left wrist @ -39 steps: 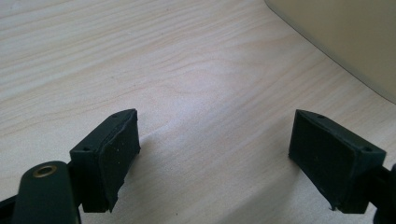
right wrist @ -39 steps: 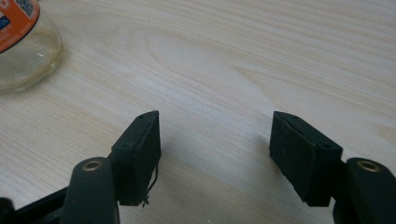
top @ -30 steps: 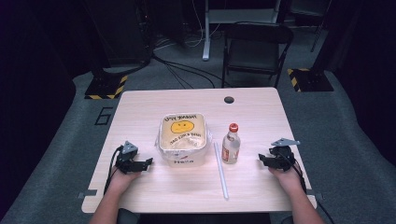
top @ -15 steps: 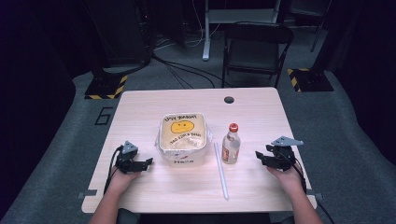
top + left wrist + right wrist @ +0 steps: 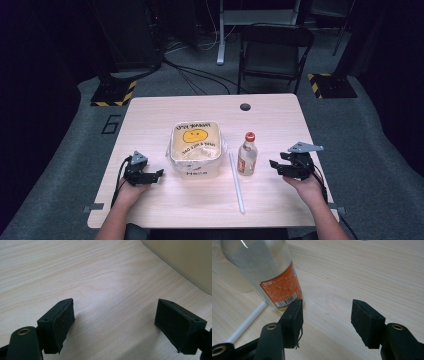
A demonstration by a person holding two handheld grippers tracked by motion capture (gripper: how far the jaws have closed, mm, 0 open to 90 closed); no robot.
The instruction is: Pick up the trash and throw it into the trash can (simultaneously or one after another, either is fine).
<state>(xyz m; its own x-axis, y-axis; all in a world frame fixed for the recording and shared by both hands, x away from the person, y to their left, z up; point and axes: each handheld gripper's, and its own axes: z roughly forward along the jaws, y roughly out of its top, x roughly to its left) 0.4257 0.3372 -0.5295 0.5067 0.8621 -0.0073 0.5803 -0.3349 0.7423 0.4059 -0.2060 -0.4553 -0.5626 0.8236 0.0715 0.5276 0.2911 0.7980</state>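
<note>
On the bench (image 5: 150, 130), both grippers gape empty: right gripper (image 5: 281, 167) near bottle (image 5: 247, 155), left gripper (image 5: 150, 175) idle; work apparently barely begun.

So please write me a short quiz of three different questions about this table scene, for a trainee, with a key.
1. True or false: the right gripper clamps the clear glass bottle with red cap and orange label.
2. What lies flat between that bottle and the square plastic-wrapped container with a yellow face lid? A) white straw B) spoon C) knife
3. Fill in: the left gripper has its jaws ____ over the pale wooden table.

Key: 1 false, the bottle stands outside the open jaws; 2 A, the long white straw; 3 open.
</note>
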